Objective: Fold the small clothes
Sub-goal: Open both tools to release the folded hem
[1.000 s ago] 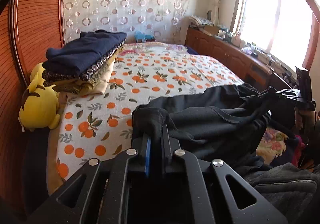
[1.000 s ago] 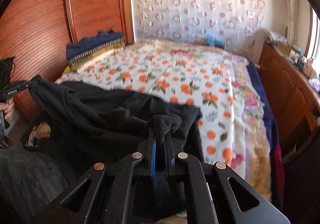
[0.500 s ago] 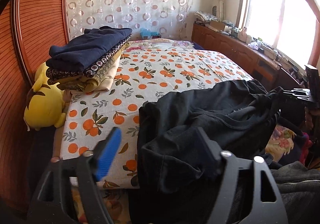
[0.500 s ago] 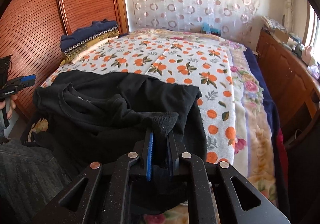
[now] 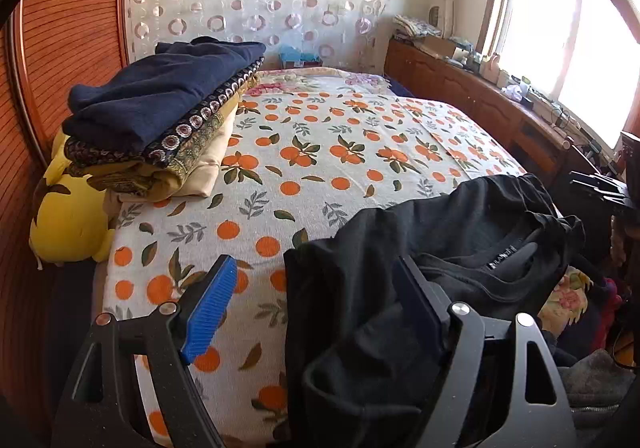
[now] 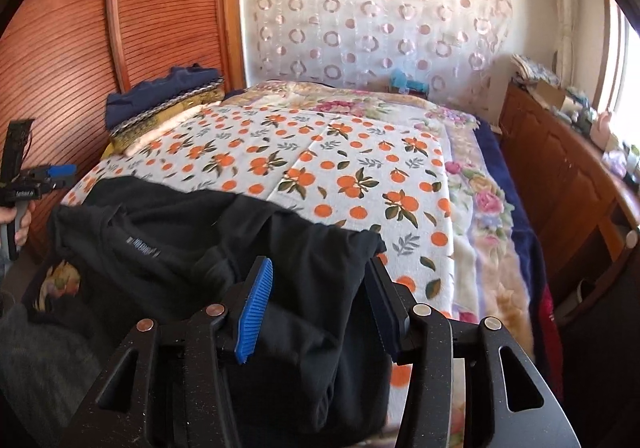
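Observation:
A black garment (image 5: 440, 248) lies crumpled at the near edge of the bed, its collar with a label facing up; it also shows in the right wrist view (image 6: 224, 248). My left gripper (image 5: 316, 300) is open over the garment's left corner, blue pad (image 5: 208, 308) apart from the other finger. My right gripper (image 6: 320, 308) is open over the garment's right corner, fabric lying loose between its fingers. The left gripper also shows at the far left of the right wrist view (image 6: 44, 175).
The bed has an orange-print sheet (image 5: 320, 151). A stack of folded clothes (image 5: 160, 115) sits at the back left, above a yellow plush toy (image 5: 68, 219). A wooden cabinet (image 6: 568, 175) runs along the right side. A slatted wooden wall (image 6: 56, 47) stands left.
Both grippers were shut on the black garment's corners, holding it stretched up. The left opened first, then the right; the garment now lies on the bed.

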Motion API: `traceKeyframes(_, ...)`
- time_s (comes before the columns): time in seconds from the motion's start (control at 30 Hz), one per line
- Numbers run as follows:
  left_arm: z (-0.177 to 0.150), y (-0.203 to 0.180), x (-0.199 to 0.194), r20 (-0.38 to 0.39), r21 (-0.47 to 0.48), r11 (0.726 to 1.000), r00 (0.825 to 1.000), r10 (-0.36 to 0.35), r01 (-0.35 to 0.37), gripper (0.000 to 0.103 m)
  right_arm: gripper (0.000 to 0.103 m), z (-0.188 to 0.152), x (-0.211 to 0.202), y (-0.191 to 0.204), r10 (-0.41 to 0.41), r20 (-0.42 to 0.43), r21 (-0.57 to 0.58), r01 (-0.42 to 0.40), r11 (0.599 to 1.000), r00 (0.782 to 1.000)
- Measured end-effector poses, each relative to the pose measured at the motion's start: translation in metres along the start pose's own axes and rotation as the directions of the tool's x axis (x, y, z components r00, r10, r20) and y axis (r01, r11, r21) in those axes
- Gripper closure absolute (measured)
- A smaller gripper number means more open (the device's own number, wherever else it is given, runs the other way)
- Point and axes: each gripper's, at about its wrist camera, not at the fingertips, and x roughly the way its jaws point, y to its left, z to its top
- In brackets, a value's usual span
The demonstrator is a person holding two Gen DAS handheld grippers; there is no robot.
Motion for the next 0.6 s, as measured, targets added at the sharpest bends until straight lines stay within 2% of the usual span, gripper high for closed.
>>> traceKeyframes(0.27,0.004,0.000,0.024,-0.034,-0.002,1.000,0.999,0.000,0.000,0.023,0.053,0.005,0.070,-0.030,0.020,-0.084,0.152,-0.007,0.988,0.996)
traceKeyframes(0.4,0.001,-0.002,0.028,-0.044,-0.004,1.000,0.999,-0.003,0.003,0.023,0.053,0.008,0.089,-0.038,0.033,-0.120,0.191,-0.010,0.982,0.992)
traceKeyframes(0.47,0.000,-0.001,0.030,-0.048,-0.006,1.000,0.999,-0.003,0.003,0.023,0.071,0.011,0.089,-0.036,0.044,-0.107,0.190,-0.023,0.982,0.993)
traceKeyframes(0.5,0.000,-0.001,0.031,-0.050,-0.007,1.000,0.999,-0.003,0.002,0.023,0.088,0.012,0.087,-0.036,0.056,-0.093,0.184,-0.038,0.982,0.994)
traceKeyframes(0.6,-0.002,0.001,0.032,-0.052,-0.015,1.000,0.999,0.000,-0.001,0.023,0.091,0.012,0.066,-0.037,0.027,-0.021,0.183,-0.022,0.983,0.999)
